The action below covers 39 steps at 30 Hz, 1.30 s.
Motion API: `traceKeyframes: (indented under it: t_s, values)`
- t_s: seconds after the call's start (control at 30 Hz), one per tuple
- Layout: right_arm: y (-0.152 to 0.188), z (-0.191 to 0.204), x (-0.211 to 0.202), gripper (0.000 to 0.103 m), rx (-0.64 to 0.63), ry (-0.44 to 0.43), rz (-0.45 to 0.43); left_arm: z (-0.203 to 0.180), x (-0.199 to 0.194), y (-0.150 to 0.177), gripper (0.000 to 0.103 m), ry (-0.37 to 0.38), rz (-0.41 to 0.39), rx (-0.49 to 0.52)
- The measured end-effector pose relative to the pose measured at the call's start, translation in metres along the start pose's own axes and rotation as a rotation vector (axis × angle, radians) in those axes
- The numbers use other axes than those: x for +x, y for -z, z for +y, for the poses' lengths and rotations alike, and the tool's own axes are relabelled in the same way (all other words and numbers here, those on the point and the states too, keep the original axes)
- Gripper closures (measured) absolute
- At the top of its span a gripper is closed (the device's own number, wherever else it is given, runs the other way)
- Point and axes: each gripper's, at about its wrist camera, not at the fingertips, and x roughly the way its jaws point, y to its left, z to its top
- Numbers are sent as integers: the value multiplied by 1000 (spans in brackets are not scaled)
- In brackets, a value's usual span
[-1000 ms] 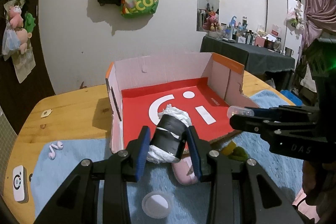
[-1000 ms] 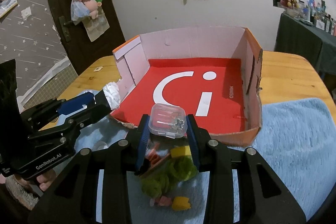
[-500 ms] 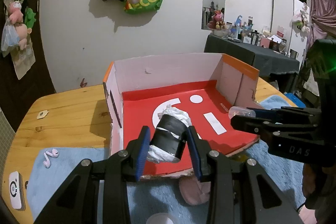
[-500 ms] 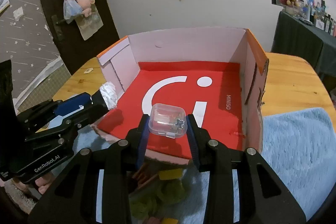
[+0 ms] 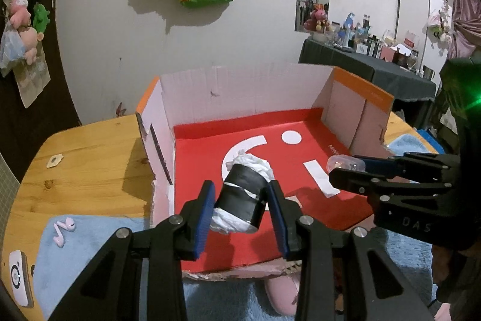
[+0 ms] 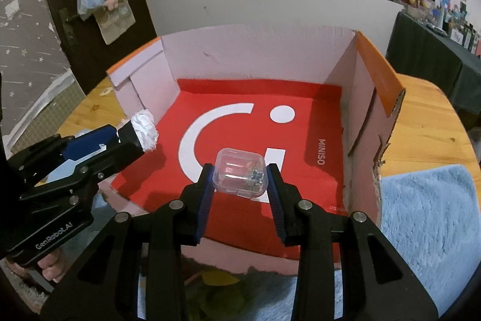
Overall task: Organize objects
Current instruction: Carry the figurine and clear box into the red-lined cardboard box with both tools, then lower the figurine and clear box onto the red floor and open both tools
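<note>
Left gripper [image 5: 240, 202] clamps black tape-wrapped roll stuffed with white paper [image 5: 242, 199]. Right gripper [image 6: 239, 185] clamps small clear plastic case with metal bits inside [image 6: 240, 176]. Since a second ago both moved forward off fluffy blue mat [image 6: 427, 218]; loads now hang over red floor of open cardboard box [image 6: 330, 164], roll at 9 o'clock, case at 6. Judgement: ready for lowering, release. Pink earphones [image 5: 63, 229] remain on mat at 8 o'clock.
</note>
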Motion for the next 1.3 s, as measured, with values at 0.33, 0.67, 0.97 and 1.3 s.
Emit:
traceKeyframes:
  t_s: [0.33, 0.67, 0.97, 1.3]
  values:
    - [3, -7, 20, 70, 1, 20, 63, 4, 25, -1, 65, -3, 70, -23]
    - [2, -8, 34, 70, -13, 34, 118, 9, 49, 1, 65, 12, 151, -46]
    - [4, -12, 40, 70, -12, 35, 150, 12, 57, 3, 65, 19, 183, -55]
    - [4, -12, 40, 70, -5, 28, 151, 13, 57, 2, 65, 23, 196, -65]
